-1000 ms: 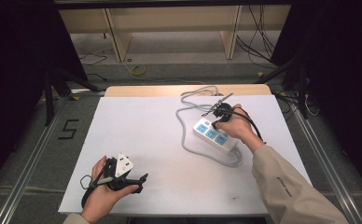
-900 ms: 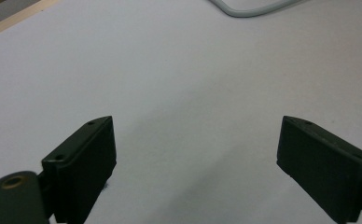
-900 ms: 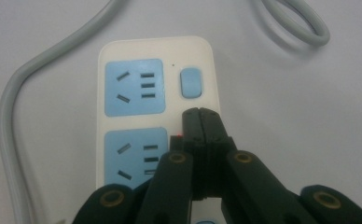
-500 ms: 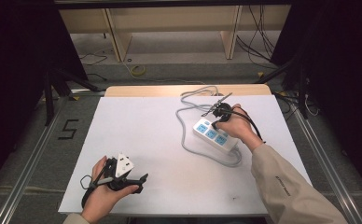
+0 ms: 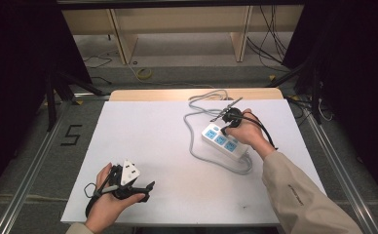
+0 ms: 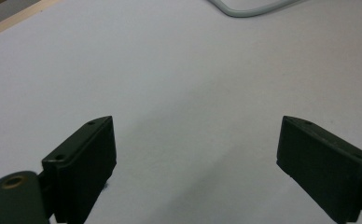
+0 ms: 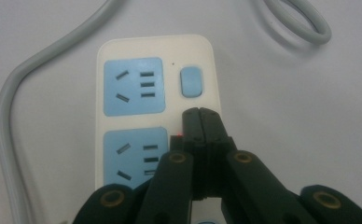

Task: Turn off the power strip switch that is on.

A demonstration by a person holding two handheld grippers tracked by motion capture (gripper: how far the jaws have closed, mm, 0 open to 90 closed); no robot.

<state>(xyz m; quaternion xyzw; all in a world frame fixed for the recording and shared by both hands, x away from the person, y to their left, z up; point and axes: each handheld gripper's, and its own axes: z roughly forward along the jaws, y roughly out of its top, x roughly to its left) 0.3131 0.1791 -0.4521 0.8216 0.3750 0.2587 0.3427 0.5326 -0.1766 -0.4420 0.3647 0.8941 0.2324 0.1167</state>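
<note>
Nothing moved; right gripper [image 7: 201,122] closed over power strip [image 7: 137,84]

White table [image 5: 148,141] with power strip [image 5: 224,141] and looping grey cord [image 5: 195,146] at right.

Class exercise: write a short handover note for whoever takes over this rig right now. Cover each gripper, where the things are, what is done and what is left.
Left gripper: open, holding nothing, near the table's front left.
Right gripper: jaws shut, tips pressed onto the second switch of the power strip, where a small red light glows.
The strip lies right of centre, its grey cable looped around it. No plugs in the sockets that show.
The first switch is untouched.
Left: probably lift off and check the switch.
</note>
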